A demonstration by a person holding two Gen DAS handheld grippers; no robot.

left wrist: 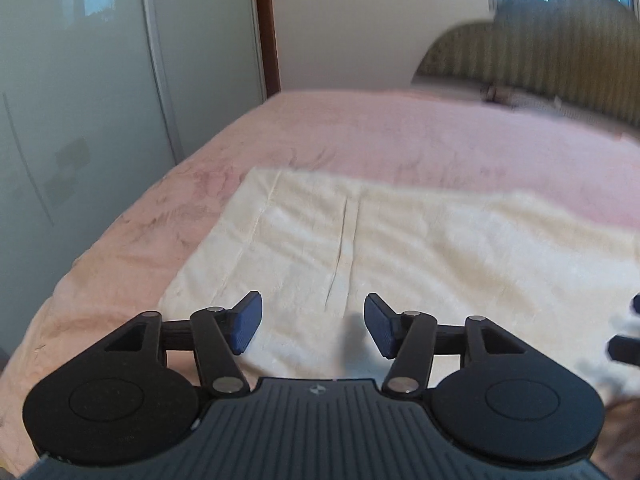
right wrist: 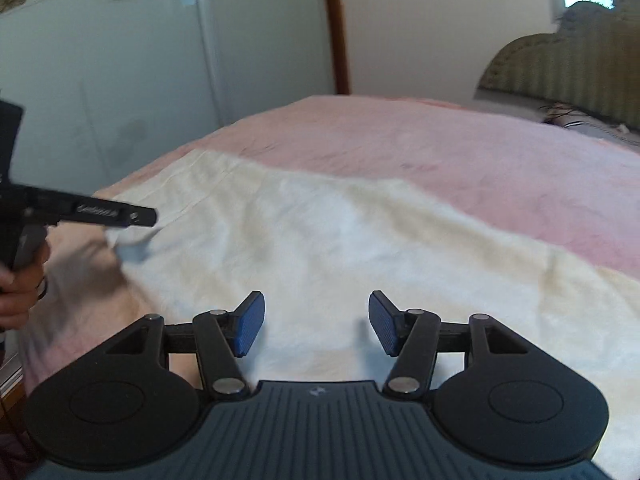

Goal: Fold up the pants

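Pink bed (left wrist: 400, 132) bears pants (left wrist: 400, 248); right view shows hand (right wrist: 16, 292).

No legible text; lettering on left tool (right wrist: 102, 212) blurred.

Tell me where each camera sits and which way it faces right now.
Left wrist view: on the left gripper, low over the near edge of the bed, looking along open fingers across the cream pants to the headboard; the other gripper's tip shows at the right edge.
Right wrist view: on the right gripper, facing the same way over the pants; the left gripper and the hand show at left.
Shared: pants, pink bed, headboard, wardrobe.
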